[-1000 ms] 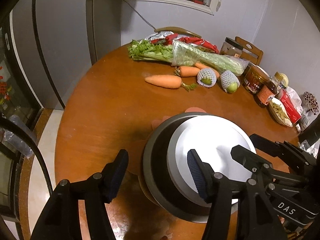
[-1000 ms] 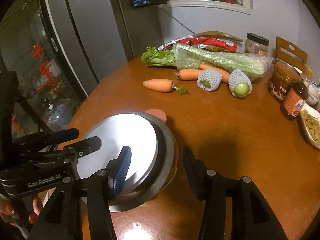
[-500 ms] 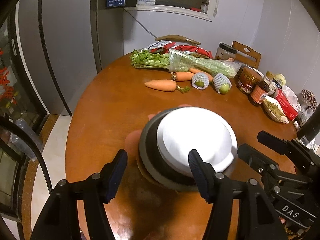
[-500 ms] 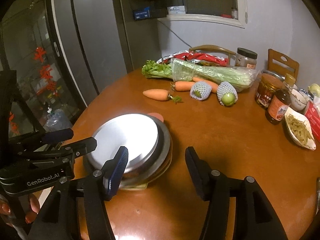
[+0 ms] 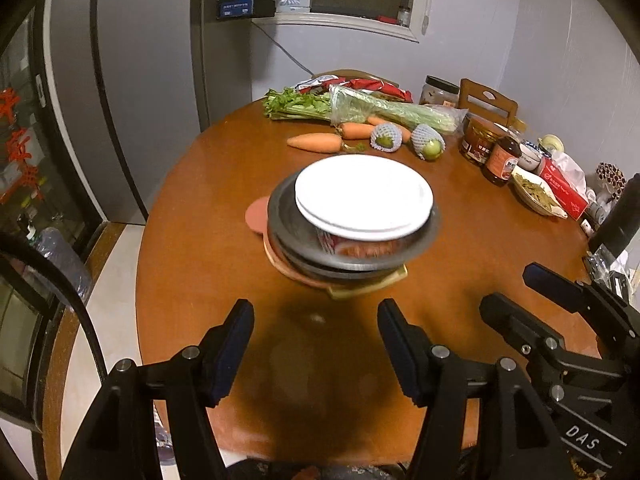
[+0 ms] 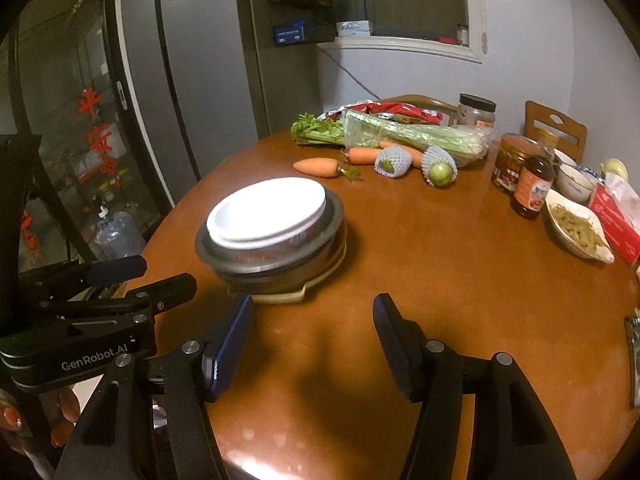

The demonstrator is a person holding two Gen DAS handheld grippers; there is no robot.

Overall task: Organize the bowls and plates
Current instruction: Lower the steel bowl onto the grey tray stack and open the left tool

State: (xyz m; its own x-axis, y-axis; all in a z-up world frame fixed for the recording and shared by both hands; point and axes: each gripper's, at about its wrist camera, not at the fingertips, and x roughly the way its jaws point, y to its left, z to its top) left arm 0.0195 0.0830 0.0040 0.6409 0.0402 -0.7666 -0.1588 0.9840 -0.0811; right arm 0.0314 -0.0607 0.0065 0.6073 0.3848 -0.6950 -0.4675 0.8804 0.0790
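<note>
Now the stack (image 5: 354, 224) sits on the table (image 5: 192, 264) ahead of both sets of jaws, touched by neither: white plate (image 5: 364, 196) on top, a red-patterned bowl under it, nested in a grey metal bowl (image 5: 288, 236), all on a tan tray w/ a pink disc poking out the far-left side. Stack looks built, so I'd judge the stacking step done and both hands clear of it.

Left gripper (image 5: 316, 344): jaws apart, nothing btwn them, stack just beyond the tips. Right gripper (image 6: 312, 340): jaws opening, nothing btwn them, stack ahead and left of its left jaw.

Next move prob. calls for finding any dish not yet gathered; small bowls (image 6: 574, 184) sit far right of the right jaws by the jars, maybe in use. Else reach in again w/ jaws wide enough for the rim.

Left view shows the pink disc (image 5: 256, 214) and the right gripper's side; right view hides the disc but shows the tray lip (image 6: 280, 298), the left gripper body and fingers (image 6: 66, 410) of the hand holding it.
</note>
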